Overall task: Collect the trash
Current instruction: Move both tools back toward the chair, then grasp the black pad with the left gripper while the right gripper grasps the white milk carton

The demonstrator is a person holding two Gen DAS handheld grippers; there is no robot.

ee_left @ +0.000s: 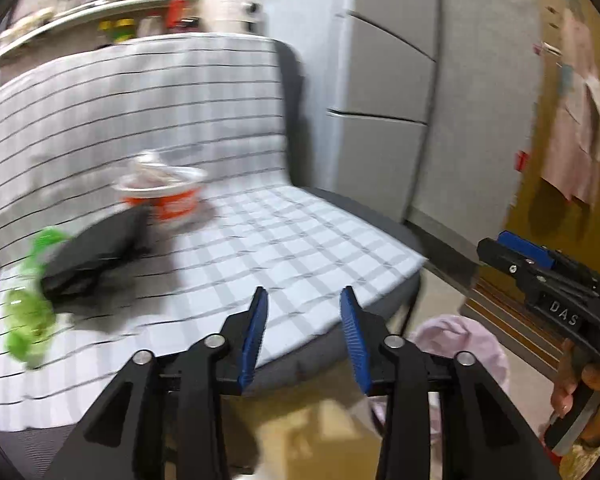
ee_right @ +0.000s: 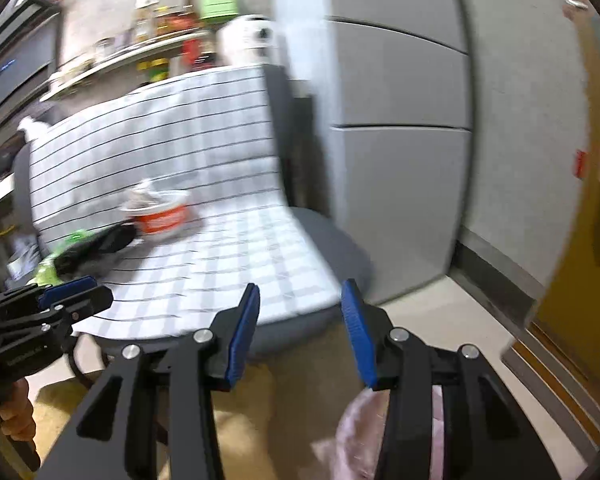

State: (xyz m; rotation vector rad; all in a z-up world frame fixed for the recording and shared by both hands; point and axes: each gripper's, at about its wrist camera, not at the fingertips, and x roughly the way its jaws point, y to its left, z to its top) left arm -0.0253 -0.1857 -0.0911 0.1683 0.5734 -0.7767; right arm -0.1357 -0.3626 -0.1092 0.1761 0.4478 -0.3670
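An orange and white instant noodle cup point(ee_left: 162, 194) with a peeled lid stands on the checked chair seat point(ee_left: 292, 240). A black wrapper point(ee_left: 92, 256) and a green plastic wrapper point(ee_left: 28, 320) lie left of it. The same cup point(ee_right: 160, 212), black wrapper point(ee_right: 100, 248) and green wrapper point(ee_right: 50, 270) show in the right wrist view. My left gripper point(ee_left: 304, 308) is open and empty, above the seat's front edge. My right gripper point(ee_right: 300, 304) is open and empty, off the seat's front right. A pink bag-lined bin point(ee_left: 460, 344) stands on the floor below the seat, also in the right wrist view point(ee_right: 364, 428).
A grey fridge point(ee_left: 388, 92) stands right of the chair. A shelf with bottles and jars point(ee_left: 100, 4) runs behind the chair back. A yellow wall point(ee_left: 560, 160) with a pink cloth hanging is at far right. My right gripper's body point(ee_left: 548, 280) shows at the right edge.
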